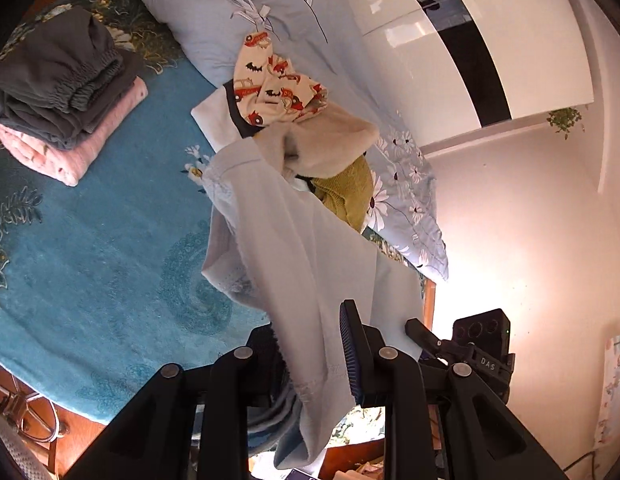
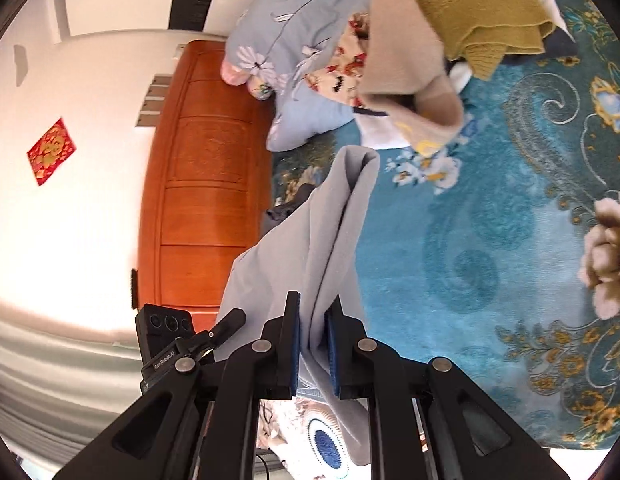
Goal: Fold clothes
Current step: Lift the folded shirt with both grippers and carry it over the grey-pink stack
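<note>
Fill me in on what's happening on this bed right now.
A person is folding laundry with two handheld claws. Both the left claw and the right claw are clamped on a pale blue garment, holding it up above the teal bedspread. A folded stack, grey trousers on a pink item, already sits on the bed. An unfolded heap waits by the floral pillow.
</note>
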Demonstrator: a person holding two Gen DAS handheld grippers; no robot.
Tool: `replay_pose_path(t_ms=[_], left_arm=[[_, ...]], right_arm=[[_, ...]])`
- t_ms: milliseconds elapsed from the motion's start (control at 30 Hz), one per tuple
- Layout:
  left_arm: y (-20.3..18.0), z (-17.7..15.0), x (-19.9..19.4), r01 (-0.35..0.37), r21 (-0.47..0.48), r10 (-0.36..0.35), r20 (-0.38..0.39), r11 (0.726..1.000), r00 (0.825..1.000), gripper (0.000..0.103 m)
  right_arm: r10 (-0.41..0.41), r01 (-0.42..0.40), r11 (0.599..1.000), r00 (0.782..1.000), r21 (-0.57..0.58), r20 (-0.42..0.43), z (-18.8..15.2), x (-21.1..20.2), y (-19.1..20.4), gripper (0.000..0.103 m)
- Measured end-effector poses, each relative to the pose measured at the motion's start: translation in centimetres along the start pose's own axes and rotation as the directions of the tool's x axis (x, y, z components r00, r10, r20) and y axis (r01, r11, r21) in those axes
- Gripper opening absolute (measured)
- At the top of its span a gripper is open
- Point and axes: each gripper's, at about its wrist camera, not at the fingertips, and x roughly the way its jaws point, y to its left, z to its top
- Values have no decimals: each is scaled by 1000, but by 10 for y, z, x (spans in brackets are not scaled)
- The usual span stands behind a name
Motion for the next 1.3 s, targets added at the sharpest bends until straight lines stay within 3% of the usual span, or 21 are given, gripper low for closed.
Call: replay_pose_path(t_ms=[200,500,667,900,1100,1300], left_arm=[[7,-12,-45,34,-8,-33,99,999,995,27],[56,2,-63,85,-58,-77,136,995,988,27],[96,47,-62,103,-52,-97,102,993,990,27],[160,139,-72,120,-41,-120,19,992,993,27],[223,198,-93,73,-64,-75,-30,995,997,29],[282,238,-109,31,-102,-35,-32,994,999,29]], right_arm=[[23,-27,997,998,-73,-51,-20,7,31,12],[-4,-9,990,996,-140,-88,-23,33,63,12],[-42,30,991,995,-130,-91,-16,72,73,13],[-106,99,990,992,-98,-67,3,157,109,13],[-139,138,990,986,-24,-87,19,249,138,15],[-218,215,976,962,-35,-167,24,345,157,15]])
